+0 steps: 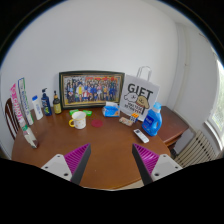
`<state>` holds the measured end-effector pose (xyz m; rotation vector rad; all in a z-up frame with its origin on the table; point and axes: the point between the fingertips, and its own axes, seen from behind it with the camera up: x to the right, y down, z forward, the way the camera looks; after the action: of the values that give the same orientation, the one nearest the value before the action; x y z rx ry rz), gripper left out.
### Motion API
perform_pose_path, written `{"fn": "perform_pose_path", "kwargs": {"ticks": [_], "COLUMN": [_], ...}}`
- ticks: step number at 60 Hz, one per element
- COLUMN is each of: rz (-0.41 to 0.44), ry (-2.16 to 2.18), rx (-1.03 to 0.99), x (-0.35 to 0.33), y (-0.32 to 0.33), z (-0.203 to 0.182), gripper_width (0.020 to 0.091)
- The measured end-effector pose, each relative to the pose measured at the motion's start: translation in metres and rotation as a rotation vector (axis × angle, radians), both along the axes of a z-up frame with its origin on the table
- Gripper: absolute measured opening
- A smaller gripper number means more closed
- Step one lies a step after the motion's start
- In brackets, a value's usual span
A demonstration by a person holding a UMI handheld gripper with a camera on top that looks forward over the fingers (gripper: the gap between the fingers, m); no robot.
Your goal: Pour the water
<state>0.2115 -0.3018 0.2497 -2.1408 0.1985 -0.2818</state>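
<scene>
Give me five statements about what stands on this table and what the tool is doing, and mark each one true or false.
1. The tool is open and holds nothing. True.
2. The white mug stands between the tool's fingers. False: it stands well beyond them, in front of the framed picture.
3. A white bag printed GIFT stands beside the framed picture. True.
4. The blue jug lies on its side on the floor. False: it stands upright on the wooden table, by the gift bag.
5. Bottles stand on the far side of the picture from the gift bag. True.
</scene>
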Motion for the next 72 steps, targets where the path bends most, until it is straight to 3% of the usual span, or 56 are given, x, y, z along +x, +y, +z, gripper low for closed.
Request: {"fn": "perform_pose_path", "kwargs": {"ticks": [15, 35, 47, 55, 65, 68, 72], "rz": [0.105, 0.330, 0.453, 0.486, 0.452, 0.455, 0.465], "ry": [0.017, 0.091, 0.139, 0.123, 0.113, 0.122, 0.126], "rx": [-0.055, -0.021, 0.089, 0.140, 0.150, 0.149, 0.153], "x": [-0.080, -0.279, -0.390, -0.429, -0.440, -0.443, -0.447], "y": [0.003, 0.021, 0.070, 0.121, 0.176, 0.187, 0.198], "z": [-0.041, -0.096, -0.114, -0.136, -0.173, -0.184, -0.192], "gripper_width": [0.0856, 0.0856, 0.0856, 0.0860, 0.0855, 0.0838, 0.0756]}}
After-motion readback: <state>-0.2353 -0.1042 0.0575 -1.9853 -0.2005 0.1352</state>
